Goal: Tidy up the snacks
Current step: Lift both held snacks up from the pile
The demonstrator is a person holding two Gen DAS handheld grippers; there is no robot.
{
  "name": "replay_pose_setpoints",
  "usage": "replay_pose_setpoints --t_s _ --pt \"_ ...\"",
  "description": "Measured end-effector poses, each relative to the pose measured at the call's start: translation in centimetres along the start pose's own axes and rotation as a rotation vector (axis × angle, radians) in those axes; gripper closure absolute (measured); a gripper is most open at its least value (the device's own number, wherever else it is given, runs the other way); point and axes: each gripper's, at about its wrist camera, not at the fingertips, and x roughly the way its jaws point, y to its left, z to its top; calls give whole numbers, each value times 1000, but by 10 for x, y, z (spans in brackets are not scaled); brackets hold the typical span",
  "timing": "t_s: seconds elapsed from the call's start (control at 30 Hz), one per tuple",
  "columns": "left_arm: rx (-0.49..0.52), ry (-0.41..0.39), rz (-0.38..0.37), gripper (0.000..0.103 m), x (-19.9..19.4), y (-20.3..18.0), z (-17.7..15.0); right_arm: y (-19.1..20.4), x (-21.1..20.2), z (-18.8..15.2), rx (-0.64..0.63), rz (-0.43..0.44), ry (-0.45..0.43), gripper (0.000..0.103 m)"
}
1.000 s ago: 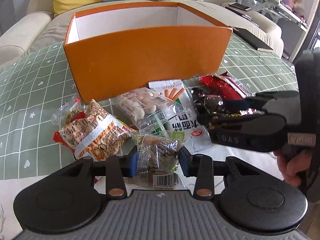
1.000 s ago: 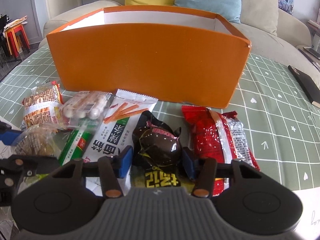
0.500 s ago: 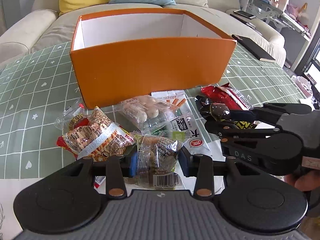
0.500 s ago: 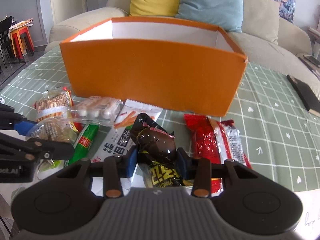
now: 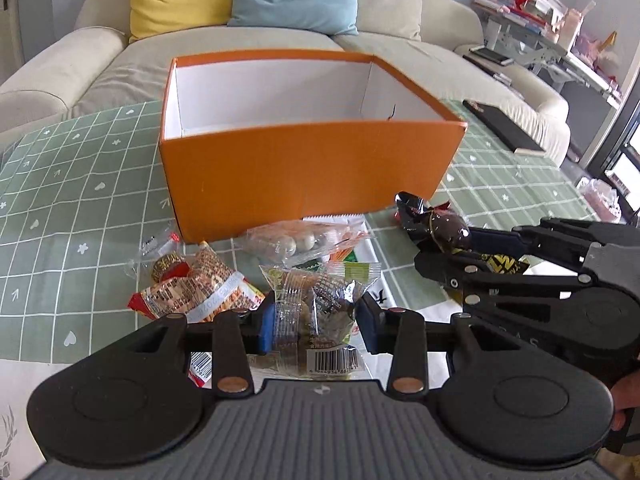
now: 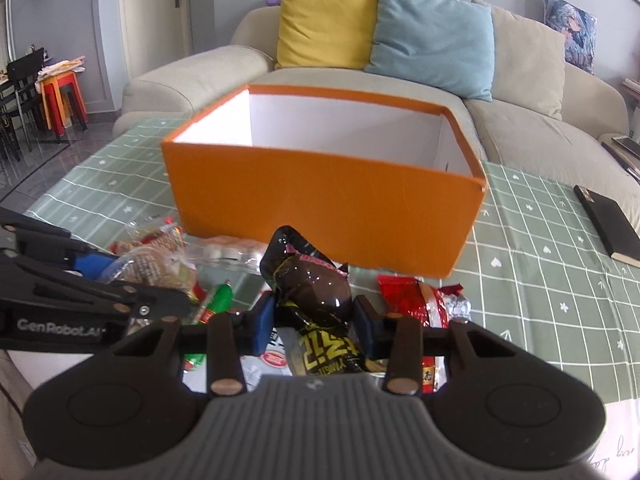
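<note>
An open orange box (image 5: 304, 168) (image 6: 320, 200) with a white inside stands on the green checked tablecloth. My left gripper (image 5: 318, 320) is shut on a clear packet of brown snacks (image 5: 316, 300), lifted off the pile. My right gripper (image 6: 314, 320) is shut on a black and yellow snack packet (image 6: 316, 292), held above the table in front of the box. From the left wrist, the right gripper (image 5: 452, 246) shows at the right with that dark packet (image 5: 444, 224). Loose snacks lie before the box: an orange cracker pack (image 5: 200, 288), a clear pack of pale balls (image 5: 296, 240), a red pack (image 6: 412, 300).
A beige sofa (image 6: 540, 136) with yellow and blue cushions stands behind the table. A black notebook (image 6: 608, 224) lies on the cloth at the right. A person's hand (image 5: 624, 396) holds the right gripper. Chairs and red stools (image 6: 60, 96) stand far left.
Both grippers have risen with their packets, so the box's white inside now shows. The right gripper's jaws closed on the dark packet early in the second.
</note>
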Motion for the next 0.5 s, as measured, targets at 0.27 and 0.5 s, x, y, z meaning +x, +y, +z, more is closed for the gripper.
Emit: replay_pose_setpoints --t_s 0.27,0.5 --pt "15 -77 19 58 -22 -5 16 1 -20 13 4 23 -51 63" --pt "39 -132 40 58 -35 -8 35 3 -33 28 -9 30 -90 63"
